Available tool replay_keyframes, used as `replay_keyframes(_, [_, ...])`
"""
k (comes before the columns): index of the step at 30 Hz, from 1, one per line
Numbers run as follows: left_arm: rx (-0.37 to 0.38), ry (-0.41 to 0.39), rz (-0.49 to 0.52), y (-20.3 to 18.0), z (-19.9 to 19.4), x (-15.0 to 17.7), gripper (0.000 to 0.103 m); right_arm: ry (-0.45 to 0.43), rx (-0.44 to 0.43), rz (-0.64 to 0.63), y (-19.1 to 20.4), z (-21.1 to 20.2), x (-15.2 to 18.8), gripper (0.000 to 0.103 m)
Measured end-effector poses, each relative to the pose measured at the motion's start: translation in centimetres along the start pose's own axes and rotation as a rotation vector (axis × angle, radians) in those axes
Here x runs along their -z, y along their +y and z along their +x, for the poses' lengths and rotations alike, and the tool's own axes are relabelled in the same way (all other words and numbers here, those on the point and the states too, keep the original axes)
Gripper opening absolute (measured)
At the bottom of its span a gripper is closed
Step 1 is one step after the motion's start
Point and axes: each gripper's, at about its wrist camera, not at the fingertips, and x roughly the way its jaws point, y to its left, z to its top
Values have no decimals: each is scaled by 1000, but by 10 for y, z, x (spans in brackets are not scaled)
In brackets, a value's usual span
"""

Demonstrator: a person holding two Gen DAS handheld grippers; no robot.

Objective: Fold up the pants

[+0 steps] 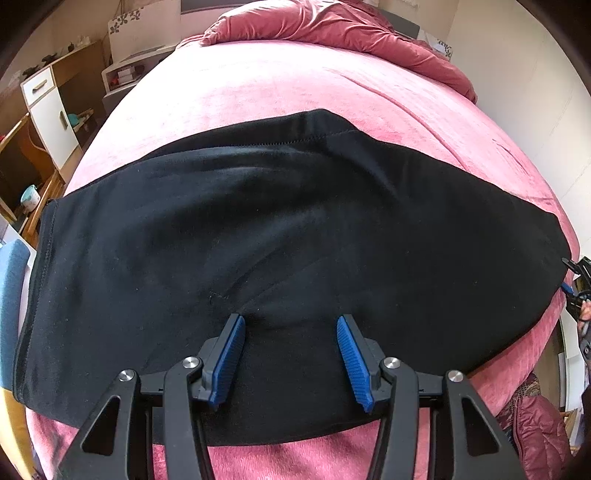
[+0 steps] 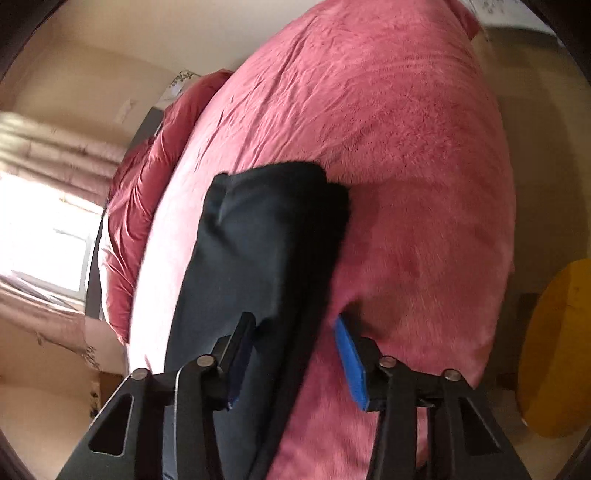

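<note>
Black pants [image 1: 280, 236] lie flat across the pink bed [image 1: 258, 85], doubled into a broad band. Left tool [image 1: 291, 332] hovers over the near edge, jaws wide, gripping nothing. Right tool [image 2: 295, 332] sits at one end of the band, jaws wide, straddling the cloth edge but not closed on it. Judged step: between folds, setting up a grasp. Next move likely calls for both tools to pinch all layers, then carry them across evenly.

no readable text, label, brand or number shows in either view; the leaf-patterned white box [image 1: 131, 27] at eleven o'clock carries only decoration, no letters.
</note>
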Motion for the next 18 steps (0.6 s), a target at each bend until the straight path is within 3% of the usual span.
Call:
replay_keyframes(2, [7,7,-8,2,1,-2,53,-7,-22,29,-3,6,-12,42])
replay_keyframes(6, [15,32,-7,4,3,-8,53,10,15,-17,11,17,-23,16])
replay_keyframes(7, [19,36,-3,6,4,-11,53,6,33,-56,20,18,-24,15])
replay_keyframes(13, [58,14,-27,18,-8,-17,53,-9,-34,-324,95,-11,-11,13])
replay_keyframes(18, [97,-9,-66,35,-19,-23,53,35,-97,-552,163,-32,31,13])
